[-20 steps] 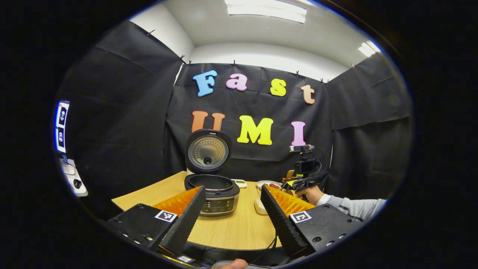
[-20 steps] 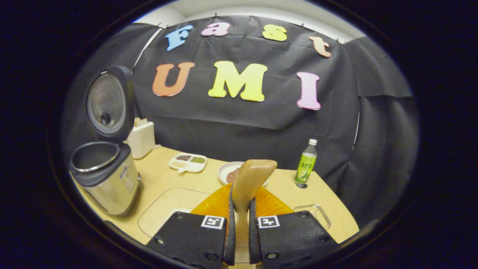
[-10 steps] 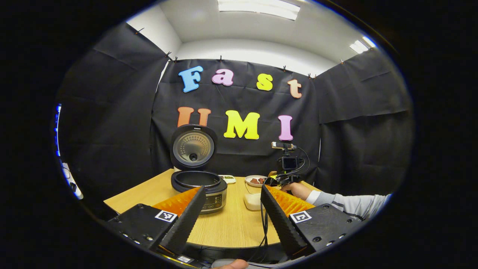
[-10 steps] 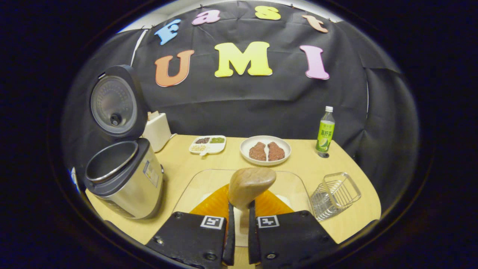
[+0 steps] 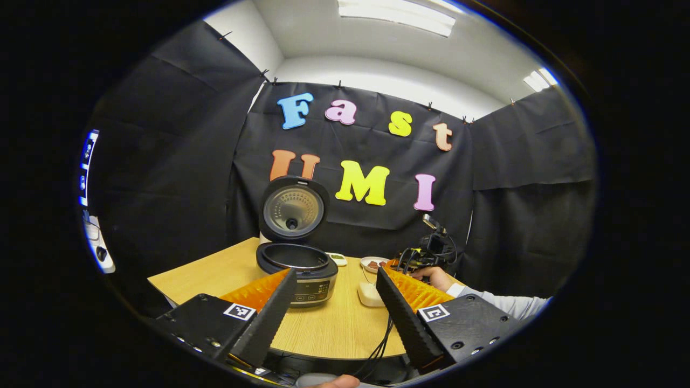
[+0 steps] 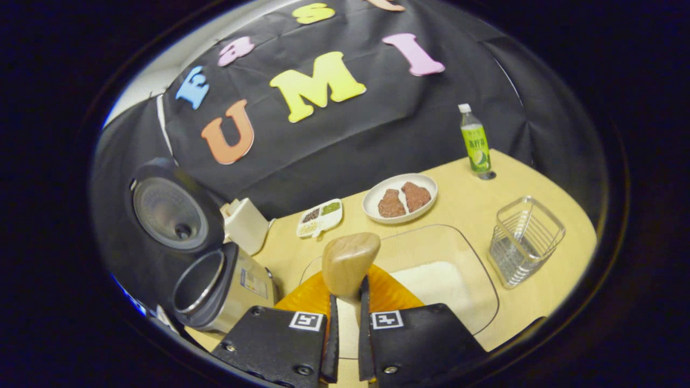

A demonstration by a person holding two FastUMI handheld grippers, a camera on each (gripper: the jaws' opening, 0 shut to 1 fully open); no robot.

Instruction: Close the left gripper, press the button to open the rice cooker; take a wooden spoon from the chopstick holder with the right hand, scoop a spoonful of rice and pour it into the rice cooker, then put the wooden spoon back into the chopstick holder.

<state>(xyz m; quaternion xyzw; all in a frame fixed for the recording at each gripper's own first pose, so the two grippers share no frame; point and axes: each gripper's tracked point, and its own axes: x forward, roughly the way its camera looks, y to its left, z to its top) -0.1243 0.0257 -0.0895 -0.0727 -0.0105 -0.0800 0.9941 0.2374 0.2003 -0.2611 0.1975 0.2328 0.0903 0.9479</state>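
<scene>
Wooden spoon (image 6: 349,262) clamped – right gripper (image 6: 345,334) tilted, seemingly.

Right gripper (image 6: 345,345) now tilted over rice tray (image 6: 474,258)
Wooden spoon (image 6: 349,264) bowl is lower, above the rice; view rolled vs 1 s ago.

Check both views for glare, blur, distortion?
Left gripper view: ceiling lights blown out, table evenly lit, edges bowed by the fisheye. Right gripper view: horizon tilted, spoon and cooker sharp, no clear motion blur, mild sheen on the clear tray.
</scene>
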